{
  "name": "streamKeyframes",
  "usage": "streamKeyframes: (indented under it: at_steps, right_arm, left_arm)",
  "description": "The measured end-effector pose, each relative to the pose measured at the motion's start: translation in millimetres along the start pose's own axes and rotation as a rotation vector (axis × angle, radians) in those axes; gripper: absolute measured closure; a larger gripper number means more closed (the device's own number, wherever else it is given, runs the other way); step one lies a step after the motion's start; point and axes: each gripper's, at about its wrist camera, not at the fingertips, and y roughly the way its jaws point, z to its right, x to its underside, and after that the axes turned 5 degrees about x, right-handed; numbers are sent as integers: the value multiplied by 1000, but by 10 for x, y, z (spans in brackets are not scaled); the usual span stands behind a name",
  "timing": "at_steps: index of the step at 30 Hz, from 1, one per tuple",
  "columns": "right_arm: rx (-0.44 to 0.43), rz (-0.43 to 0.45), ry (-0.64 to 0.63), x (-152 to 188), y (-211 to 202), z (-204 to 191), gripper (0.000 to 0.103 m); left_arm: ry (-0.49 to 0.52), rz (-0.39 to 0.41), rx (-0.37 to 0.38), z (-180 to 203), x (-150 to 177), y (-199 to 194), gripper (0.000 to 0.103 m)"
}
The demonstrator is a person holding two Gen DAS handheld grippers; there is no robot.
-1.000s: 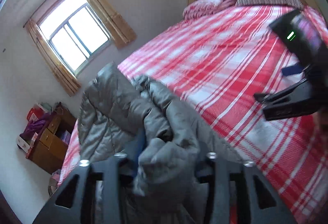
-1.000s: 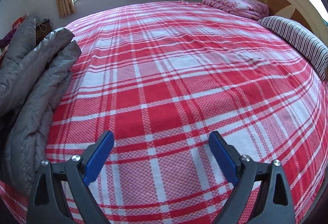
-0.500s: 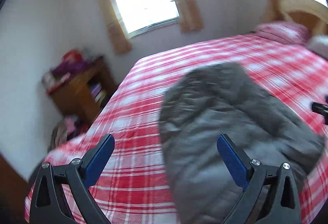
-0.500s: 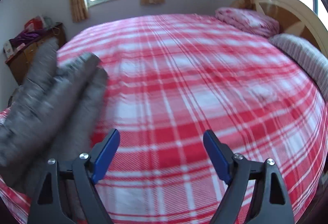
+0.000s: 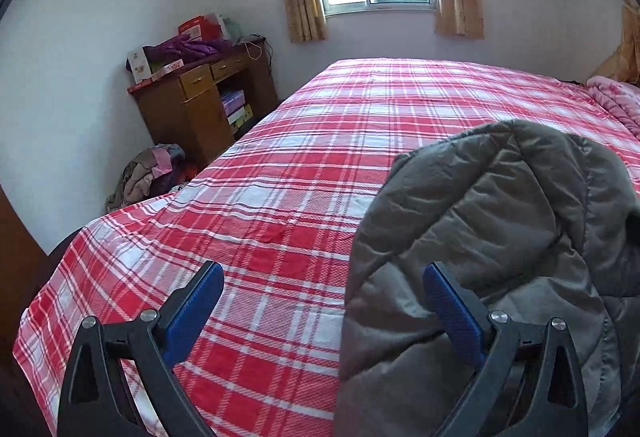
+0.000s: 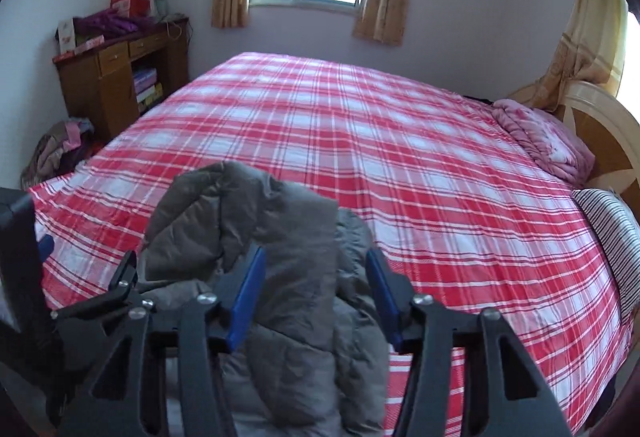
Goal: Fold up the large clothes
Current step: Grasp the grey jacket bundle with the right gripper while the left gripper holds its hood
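Note:
A grey padded jacket (image 5: 500, 229) lies bunched at the near edge of a bed with a red and white plaid sheet (image 5: 304, 173). My left gripper (image 5: 320, 301) is open and empty; its right finger (image 5: 452, 313) is against the jacket's left edge. In the right wrist view the jacket (image 6: 280, 277) lies between the open jaws of my right gripper (image 6: 316, 289), which reach over it without closing. The left gripper (image 6: 92, 289) shows at the left of that view.
A wooden desk (image 5: 200, 105) with boxes and purple cloth stands by the far left wall, with a pile of clothes (image 5: 148, 173) on the floor beside it. A pink quilt (image 6: 540, 137), a striped pillow (image 6: 612, 229) and the headboard (image 6: 596, 125) are at the right.
My left gripper let go of the jacket, opened and drew back to its left. The jacket dropped onto the bed. My right gripper moved left over the jacket.

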Motion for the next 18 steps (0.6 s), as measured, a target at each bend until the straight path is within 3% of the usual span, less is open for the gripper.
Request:
streamKeyframes:
  at_steps: [5,12,18]
  right_arm:
    - [50,-88,23,437,543,102,58]
    - [19,-68,135,812,721,463,59]
    - [-26,-76,177,935,851,520,59]
  left_arm:
    - [32,-29,73,203,65,170,3]
    - [42,-62,124,391,213,324,3]
    - [26,-74,140,471,281,412,3]
